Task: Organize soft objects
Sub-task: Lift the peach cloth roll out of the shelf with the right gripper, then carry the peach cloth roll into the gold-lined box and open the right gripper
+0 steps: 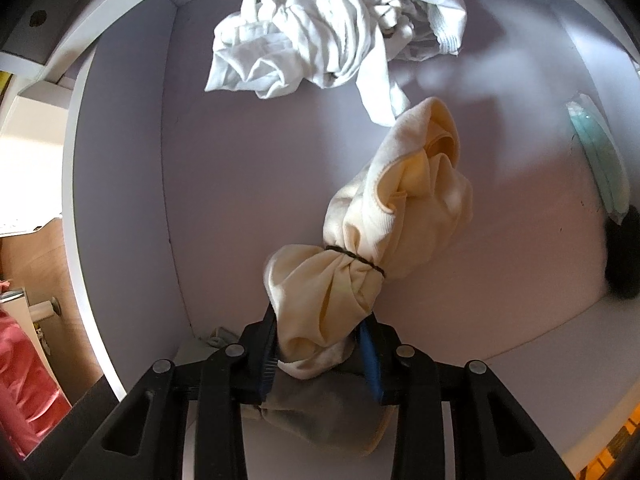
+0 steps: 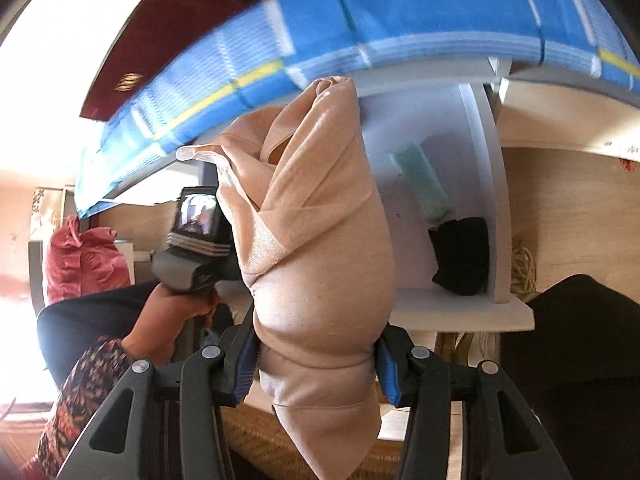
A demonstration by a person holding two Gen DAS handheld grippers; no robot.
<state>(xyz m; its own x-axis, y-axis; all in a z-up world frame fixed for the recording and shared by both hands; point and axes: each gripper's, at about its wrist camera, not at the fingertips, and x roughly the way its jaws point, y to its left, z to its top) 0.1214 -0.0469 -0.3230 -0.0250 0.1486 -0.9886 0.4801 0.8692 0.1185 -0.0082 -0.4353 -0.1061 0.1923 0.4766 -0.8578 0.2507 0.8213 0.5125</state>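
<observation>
My left gripper (image 1: 320,350) is shut on a cream cloth bundle (image 1: 392,208) tied with a dark band, held inside a white shelf compartment (image 1: 120,168). A crumpled white garment (image 1: 320,28) lies at the compartment's back. My right gripper (image 2: 316,364) is shut on a rolled beige cloth bundle (image 2: 312,240), held upright in front of the same white shelf (image 2: 460,312). The back of the left gripper unit (image 2: 196,236) and the hand holding it show left of the beige bundle.
A pale green packet (image 1: 600,160) leans on the compartment's right wall above a black cloth (image 1: 624,256); both also show in the right wrist view, packet (image 2: 424,184) and black cloth (image 2: 460,256). A blue checked cloth (image 2: 360,20) covers the shelf top. A red bag (image 2: 84,260) sits far left.
</observation>
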